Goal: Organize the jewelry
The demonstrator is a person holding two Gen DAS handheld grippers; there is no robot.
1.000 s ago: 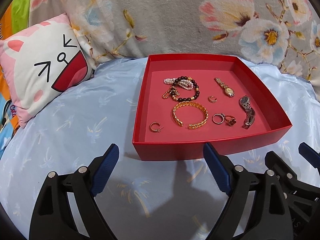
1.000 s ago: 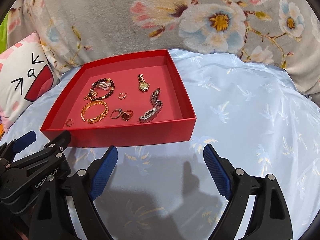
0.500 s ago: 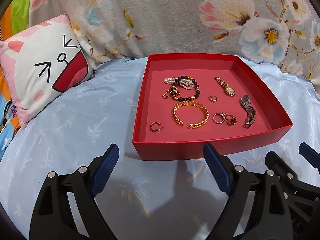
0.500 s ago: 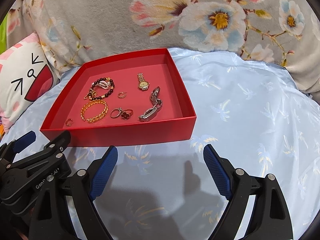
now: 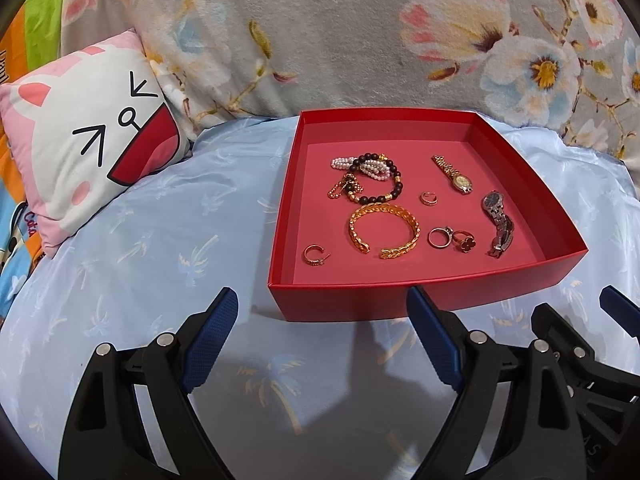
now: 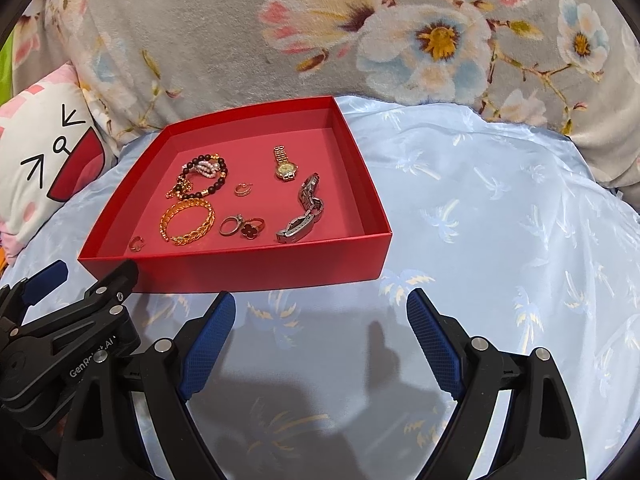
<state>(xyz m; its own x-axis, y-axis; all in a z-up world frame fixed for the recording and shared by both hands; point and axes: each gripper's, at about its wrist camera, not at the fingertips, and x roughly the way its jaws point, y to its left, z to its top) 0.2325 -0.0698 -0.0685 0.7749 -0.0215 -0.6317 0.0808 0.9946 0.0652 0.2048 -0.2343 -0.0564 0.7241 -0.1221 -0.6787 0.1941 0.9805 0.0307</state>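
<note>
**Holding both grippers wide open and empty before the jewelry tray**

Facing me on the pale blue palm-print sheet [image 5: 168, 240] is the red tray [image 5: 420, 300], which contains all the jewelry. My left gripper [image 5: 324, 336] hangs just short of the tray's near wall, its blue pads spread wide with nothing between them. My right gripper [image 6: 320, 340] hangs beside it, likewise spread wide and empty, over bare sheet just in front of the tray's near right corner. Inside the tray: a dark bead bracelet [image 5: 376, 184] tangled with a pearl strand [image 5: 360, 166] at the back left; a gold chain bangle [image 5: 384, 230] in front of them; a small gold hoop [image 5: 316, 255] near the front left corner. A gold watch [image 5: 454, 174] lies at the back right, a silver watch [image 5: 498, 224] along the right side. Between bangle and silver watch sit a plain ring [image 5: 438, 237] touching a clover ring [image 5: 464, 242], with another small ring [image 5: 429, 199] behind them. A cat-face cushion [image 5: 88, 160] and a floral blanket [image 5: 360, 32] border the sheet.
</note>
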